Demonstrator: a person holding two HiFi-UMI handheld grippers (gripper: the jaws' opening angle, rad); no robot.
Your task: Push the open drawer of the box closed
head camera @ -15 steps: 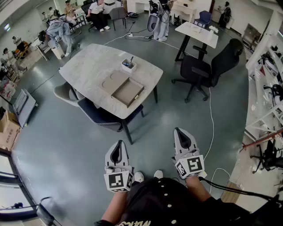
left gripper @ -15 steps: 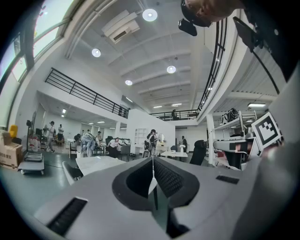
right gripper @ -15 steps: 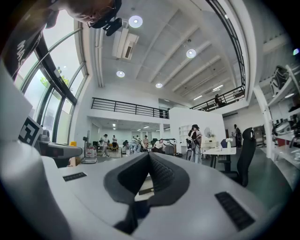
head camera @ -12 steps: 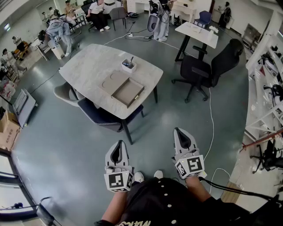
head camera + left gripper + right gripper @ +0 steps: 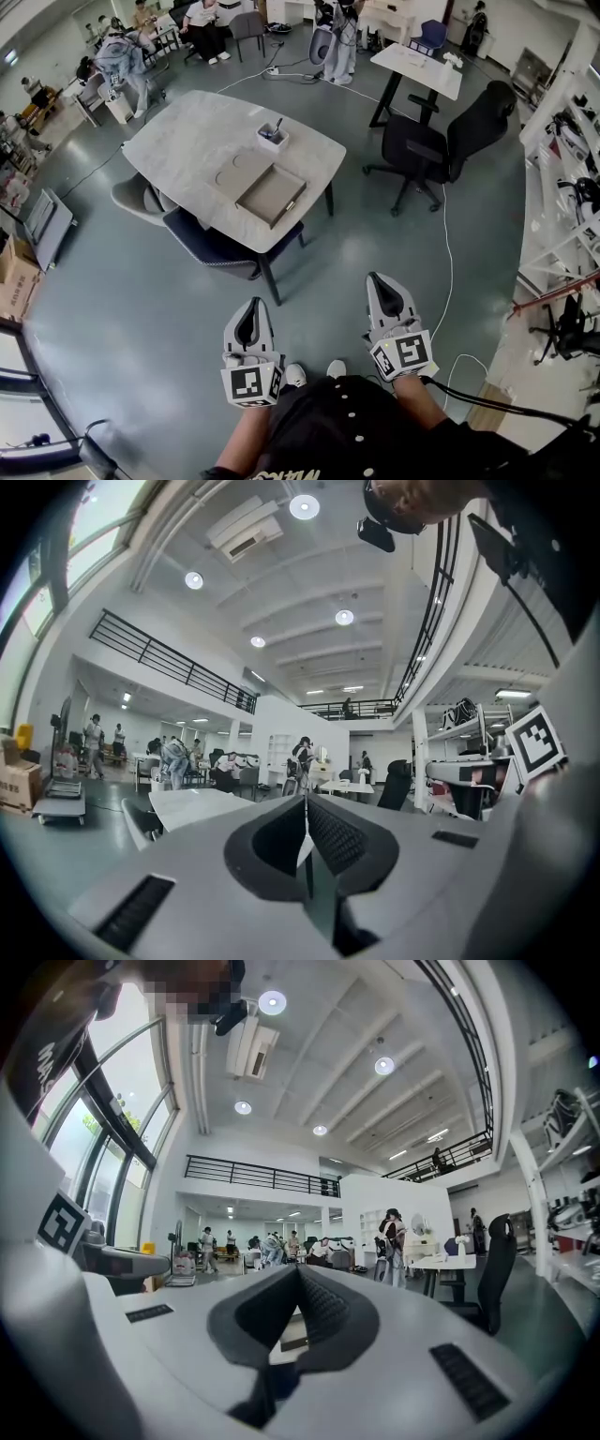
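Note:
In the head view a flat tan box (image 5: 239, 172) lies on a pale marble table (image 5: 192, 136) well ahead of me. Its drawer (image 5: 272, 195) stands pulled out toward the table's near edge and is empty. Both grippers hang low near my body, far from the table. My left gripper (image 5: 249, 303) has its jaws pressed together with nothing between them. My right gripper (image 5: 382, 278) is likewise shut and empty. The left gripper view shows the table (image 5: 202, 804) in the distance beyond the shut left gripper (image 5: 305, 801). The right gripper (image 5: 298, 1270) points toward the same room.
A small white holder with pens (image 5: 273, 138) stands behind the box. A dark blue chair (image 5: 216, 248) and a grey chair (image 5: 139, 197) are tucked at the table's near side. A black office chair (image 5: 441, 150) and a floor cable (image 5: 448, 253) lie to the right. Several people are in the background.
The head view has shifted slightly, so the table sits a little higher and further left. Both grippers stay where they were, still shut.

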